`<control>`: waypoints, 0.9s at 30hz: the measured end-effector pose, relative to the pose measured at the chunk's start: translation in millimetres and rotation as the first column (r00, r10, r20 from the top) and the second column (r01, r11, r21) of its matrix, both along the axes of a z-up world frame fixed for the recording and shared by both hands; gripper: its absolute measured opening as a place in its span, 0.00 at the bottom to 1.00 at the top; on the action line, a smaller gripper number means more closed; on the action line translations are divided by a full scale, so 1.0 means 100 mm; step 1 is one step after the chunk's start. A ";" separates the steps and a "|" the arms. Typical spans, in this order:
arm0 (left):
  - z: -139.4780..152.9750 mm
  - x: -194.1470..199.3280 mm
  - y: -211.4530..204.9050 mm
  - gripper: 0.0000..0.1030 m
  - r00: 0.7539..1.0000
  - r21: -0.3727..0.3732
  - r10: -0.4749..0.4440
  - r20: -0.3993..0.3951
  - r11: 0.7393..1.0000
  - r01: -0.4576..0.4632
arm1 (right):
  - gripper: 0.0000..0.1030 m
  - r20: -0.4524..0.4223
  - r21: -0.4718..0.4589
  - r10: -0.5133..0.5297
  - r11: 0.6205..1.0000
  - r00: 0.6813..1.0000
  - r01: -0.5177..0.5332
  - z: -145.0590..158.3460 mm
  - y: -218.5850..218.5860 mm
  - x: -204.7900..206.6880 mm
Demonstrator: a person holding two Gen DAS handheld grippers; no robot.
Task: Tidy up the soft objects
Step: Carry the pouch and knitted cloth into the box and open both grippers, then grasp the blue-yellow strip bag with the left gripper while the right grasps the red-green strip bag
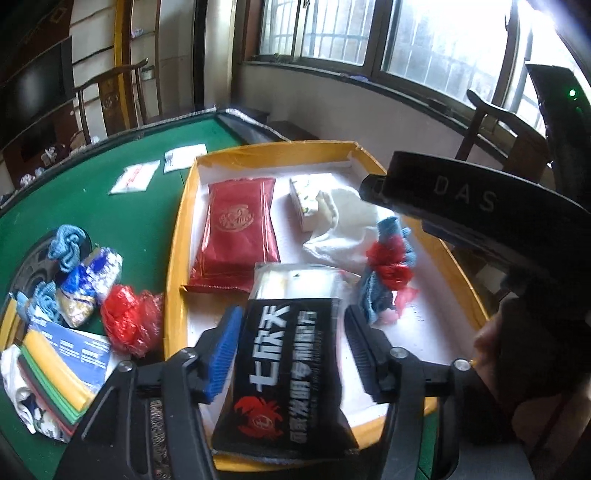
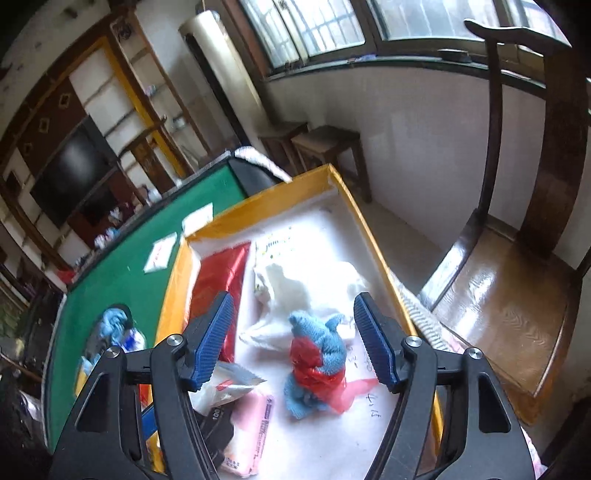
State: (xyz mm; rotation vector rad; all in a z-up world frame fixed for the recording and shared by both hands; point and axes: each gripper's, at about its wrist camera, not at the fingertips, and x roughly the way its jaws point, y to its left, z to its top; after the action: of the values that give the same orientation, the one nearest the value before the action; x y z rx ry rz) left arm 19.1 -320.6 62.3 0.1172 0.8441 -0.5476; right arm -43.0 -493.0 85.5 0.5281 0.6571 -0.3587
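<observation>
Green felt table [image 1: 110, 221] bears yellow-rimmed box [image 1: 177, 236] beneath barred windows [image 1: 424, 33].

Inside yellow-walled box [image 1: 177, 236]: flat red foil pouch [image 1: 236, 236] at left; crumpled white cloth [image 1: 343, 229] at the far right; blue cloth [image 2: 317, 362] knotted with red plastic near right wall; black pack with white lettering [image 1: 284, 373] tilted over the near rim.

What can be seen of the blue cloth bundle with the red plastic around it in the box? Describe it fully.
The blue cloth bundle is crumpled, knit-looking fabric, with crinkled red plastic film wrapped around its middle and trailing off one side. It lies loose on the white floor of the yellow-walled box, near the right wall, beside a white cloth. The right gripper is open above it, not touching.
</observation>
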 end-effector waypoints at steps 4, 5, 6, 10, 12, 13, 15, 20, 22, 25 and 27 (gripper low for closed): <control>0.10 -0.06 0.12 0.61 1.000 -0.014 0.000 0.030 1.000 0.000 | 0.67 0.045 0.042 -0.015 0.999 0.999 0.013 0.02 -0.05 -0.05; 0.12 -0.07 0.16 0.61 0.999 -0.016 0.002 0.037 1.000 -0.001 | 0.67 0.056 0.050 -0.018 0.999 0.998 0.015 0.02 -0.06 -0.07; 0.14 -0.08 0.21 0.61 0.999 -0.019 0.006 0.043 1.000 -0.005 | 0.67 0.061 0.049 -0.018 0.999 0.998 0.015 0.02 -0.05 -0.07; 0.21 -0.04 0.47 0.61 0.997 -0.034 0.052 0.064 0.998 -0.050 | 0.67 0.065 0.027 -0.002 1.000 0.998 0.000 0.04 0.01 -0.03; 0.24 0.00 0.62 0.61 0.995 -0.043 0.076 0.058 0.996 -0.073 | 0.67 0.063 0.017 0.009 1.000 0.998 -0.010 0.03 0.04 -0.01; 0.26 0.02 0.72 0.61 0.994 -0.047 0.089 0.056 0.995 -0.086 | 0.67 0.062 0.014 0.012 1.000 0.998 -0.013 0.03 0.05 -0.01; 0.29 0.06 0.90 0.61 0.991 -0.045 0.116 0.061 0.992 -0.114 | 0.67 0.061 0.009 0.015 1.000 0.998 -0.016 0.03 0.06 0.00; 0.31 0.16 1.46 0.61 0.975 -0.024 0.204 0.089 0.979 -0.203 | 0.67 0.072 0.002 0.028 1.000 0.997 -0.028 0.04 0.10 0.02; 0.29 0.25 1.76 0.61 0.961 -0.009 0.258 0.097 0.966 -0.259 | 0.66 0.073 -0.004 0.042 0.999 0.996 -0.041 0.04 0.13 0.03; 0.20 0.43 2.18 0.68 0.937 0.030 0.338 0.086 0.940 -0.341 | 0.66 0.071 -0.017 0.063 0.998 0.995 -0.062 0.04 0.18 0.05; 0.13 0.55 2.45 0.68 0.919 0.051 0.387 0.076 0.919 -0.392 | 0.66 0.065 -0.026 0.076 0.997 0.995 -0.075 0.03 0.22 0.07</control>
State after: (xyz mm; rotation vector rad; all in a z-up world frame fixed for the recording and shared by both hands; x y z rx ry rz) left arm 74.5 -75.7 74.8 0.0239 0.7956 -0.1393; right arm -35.6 -471.5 88.7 0.4895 0.6069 -0.2764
